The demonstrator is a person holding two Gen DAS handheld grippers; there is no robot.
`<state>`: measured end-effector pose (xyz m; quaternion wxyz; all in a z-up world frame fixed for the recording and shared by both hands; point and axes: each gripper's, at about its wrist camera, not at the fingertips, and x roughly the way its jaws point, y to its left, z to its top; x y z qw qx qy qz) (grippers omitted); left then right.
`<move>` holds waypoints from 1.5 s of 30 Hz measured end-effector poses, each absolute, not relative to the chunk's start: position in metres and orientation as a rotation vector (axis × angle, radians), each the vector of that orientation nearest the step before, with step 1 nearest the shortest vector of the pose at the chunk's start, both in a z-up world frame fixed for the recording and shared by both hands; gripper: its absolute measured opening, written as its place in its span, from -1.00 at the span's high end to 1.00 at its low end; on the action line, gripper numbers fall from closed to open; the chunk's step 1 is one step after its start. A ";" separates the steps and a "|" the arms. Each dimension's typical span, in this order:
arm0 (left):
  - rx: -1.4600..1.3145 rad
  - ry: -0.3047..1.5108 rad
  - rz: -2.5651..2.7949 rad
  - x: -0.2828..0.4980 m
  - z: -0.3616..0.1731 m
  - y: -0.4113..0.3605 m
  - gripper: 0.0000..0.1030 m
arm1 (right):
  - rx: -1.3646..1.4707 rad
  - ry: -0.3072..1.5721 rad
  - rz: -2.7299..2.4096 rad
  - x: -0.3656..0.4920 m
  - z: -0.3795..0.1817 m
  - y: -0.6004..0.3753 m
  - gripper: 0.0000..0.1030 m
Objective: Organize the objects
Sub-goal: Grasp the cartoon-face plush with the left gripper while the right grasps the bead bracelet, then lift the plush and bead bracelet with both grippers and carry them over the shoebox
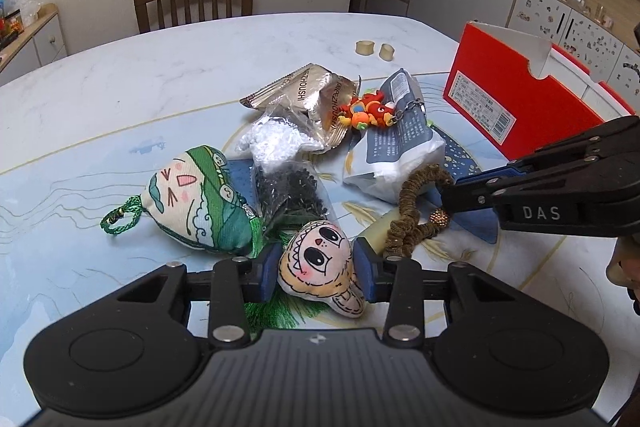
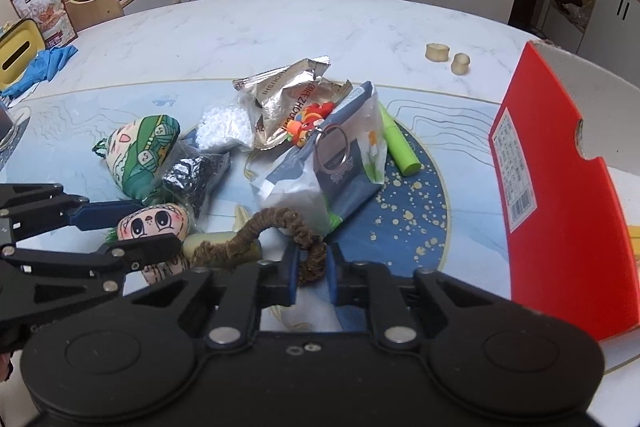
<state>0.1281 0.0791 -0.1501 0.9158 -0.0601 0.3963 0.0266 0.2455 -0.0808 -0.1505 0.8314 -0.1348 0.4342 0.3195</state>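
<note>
A pile of small things lies on the table mat. My left gripper [image 1: 316, 269] is shut on a small doll-face plush [image 1: 320, 261], which also shows in the right wrist view [image 2: 154, 225]. My right gripper [image 2: 312, 273] is shut on a brown scrunchie [image 2: 276, 231], seen from the side in the left wrist view [image 1: 416, 211]. Behind lie a green cat-face sachet [image 1: 200, 199], bags of black beads [image 1: 292, 191] and white beads [image 1: 272, 139], a silver snack packet [image 1: 308, 95], a red dragon keychain [image 1: 368, 113], a blue-white pouch [image 1: 400, 147] and a green tube [image 2: 400, 143].
An open red shoebox [image 1: 516, 91] stands at the right, close to my right gripper [image 2: 560, 167]. Two small beige cylinders [image 1: 374, 49] sit further back. A wooden chair [image 1: 196, 1] stands behind the table. A blue cloth [image 2: 44, 67] lies at the far left.
</note>
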 end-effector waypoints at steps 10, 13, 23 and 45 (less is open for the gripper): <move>-0.159 0.812 0.039 0.120 -0.141 0.082 0.44 | -0.243 0.917 0.749 0.241 -0.138 -0.093 0.89; -0.163 0.809 0.040 0.119 -0.141 0.080 0.45 | -0.254 0.927 0.758 0.242 -0.142 -0.092 0.80; -0.179 0.817 0.046 0.114 -0.141 0.080 0.47 | -0.256 0.945 0.765 0.255 -0.156 -0.088 0.06; -0.249 0.835 0.030 0.109 -0.134 0.080 0.52 | -0.176 0.918 0.750 0.245 -0.133 -0.109 0.84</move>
